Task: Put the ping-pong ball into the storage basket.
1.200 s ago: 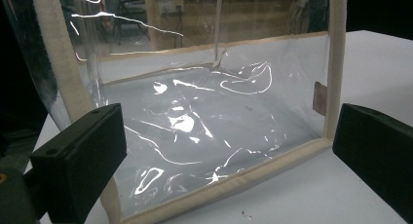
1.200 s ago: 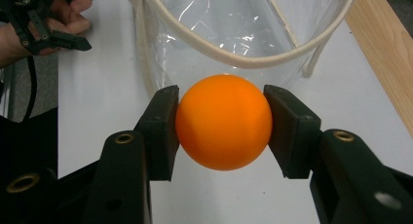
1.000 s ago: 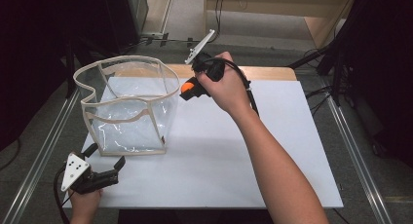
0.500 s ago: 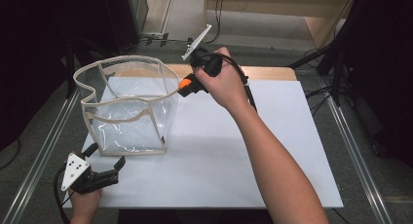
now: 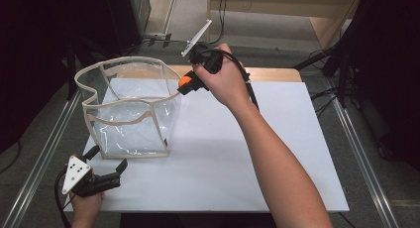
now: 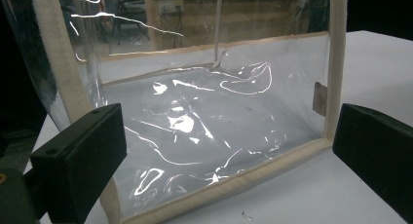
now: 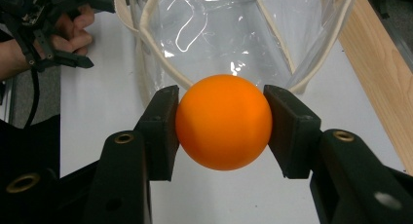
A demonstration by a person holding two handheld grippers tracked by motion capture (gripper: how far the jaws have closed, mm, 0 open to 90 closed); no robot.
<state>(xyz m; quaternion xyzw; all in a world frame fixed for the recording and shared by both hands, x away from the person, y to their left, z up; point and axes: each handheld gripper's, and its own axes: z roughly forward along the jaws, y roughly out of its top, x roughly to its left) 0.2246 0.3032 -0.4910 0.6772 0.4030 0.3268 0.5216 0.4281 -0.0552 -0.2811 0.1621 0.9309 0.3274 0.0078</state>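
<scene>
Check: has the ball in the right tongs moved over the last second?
Barely. In the high view the ball has edged left, a touch nearer the bag's rim. The right tongs stay shut on it, just outside the bag.

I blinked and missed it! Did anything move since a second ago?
Only a little. The right gripper, shut on the orange ball the whole time, crept a bit farther over the rim of the clear bag. Nothing was picked up or dropped. The bag stayed put on the white board, and the left gripper waited open at the near corner.
</scene>
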